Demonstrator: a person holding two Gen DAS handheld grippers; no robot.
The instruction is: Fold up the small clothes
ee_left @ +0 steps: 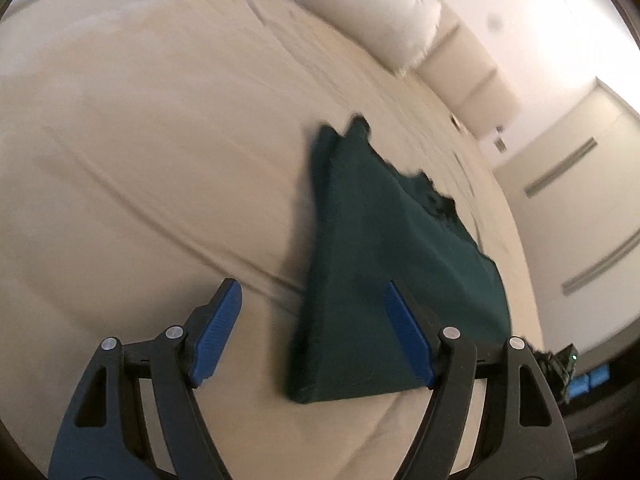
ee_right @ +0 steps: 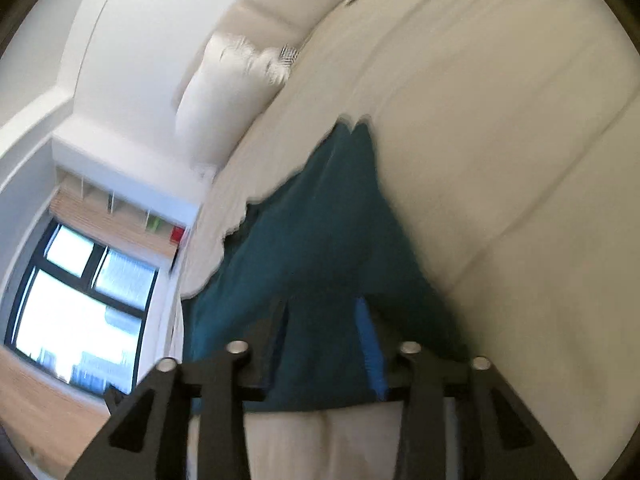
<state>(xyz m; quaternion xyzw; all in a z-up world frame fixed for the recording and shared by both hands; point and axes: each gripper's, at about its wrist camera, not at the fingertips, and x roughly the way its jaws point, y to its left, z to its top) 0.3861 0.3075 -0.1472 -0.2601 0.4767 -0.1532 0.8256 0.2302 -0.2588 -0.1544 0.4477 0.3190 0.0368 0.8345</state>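
A dark green garment (ee_left: 380, 240) lies folded on the beige bed sheet (ee_left: 160, 160), narrowing toward its far end. My left gripper (ee_left: 316, 320) hovers over its near left edge, open wide. Its right blue pad (ee_left: 404, 332) is above the cloth and its left pad is over bare sheet. In the right wrist view the same garment (ee_right: 320, 220) looks teal and runs away from me. My right gripper (ee_right: 324, 320) is over its near end with the jaws apart. Cloth shows between the fingers but is not pinched. The image is blurred.
A white pillow (ee_left: 380, 12) and a padded headboard stand at the far end of the bed. The right wrist view shows the pillow (ee_right: 224, 80), a bright window (ee_right: 80, 300) and wooden floor (ee_right: 40, 420) beyond the bed's left edge. Wide bare sheet (ee_right: 500, 160) lies right of the garment.
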